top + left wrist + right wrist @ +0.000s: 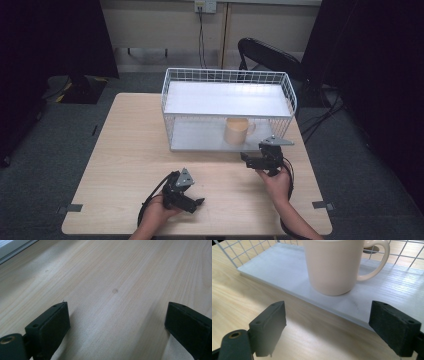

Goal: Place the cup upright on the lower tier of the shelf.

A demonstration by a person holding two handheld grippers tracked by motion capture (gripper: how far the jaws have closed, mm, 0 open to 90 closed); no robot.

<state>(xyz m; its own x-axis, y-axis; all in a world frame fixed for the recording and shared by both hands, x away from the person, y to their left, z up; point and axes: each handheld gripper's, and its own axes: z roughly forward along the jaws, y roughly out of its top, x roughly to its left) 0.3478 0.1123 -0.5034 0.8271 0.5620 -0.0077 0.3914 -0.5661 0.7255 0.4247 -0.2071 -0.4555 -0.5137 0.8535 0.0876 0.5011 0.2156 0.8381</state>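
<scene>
The cream ceramic mug (333, 266) stood upright on the lower white board (287, 267) of the white wire shelf rack (228, 107), near the board's front edge and toward its right half. Its axis ran straight up, and its handle pointed to the right in both the high view and the right gripper view. The right tongs (328, 326) hung released just in front of the mug, jaws spread wide with nothing between them, apart from the mug, over the light wooden desk (130, 160). The left tongs (116, 326) were also released, empty over bare desk, well apart from the mug.
</scene>
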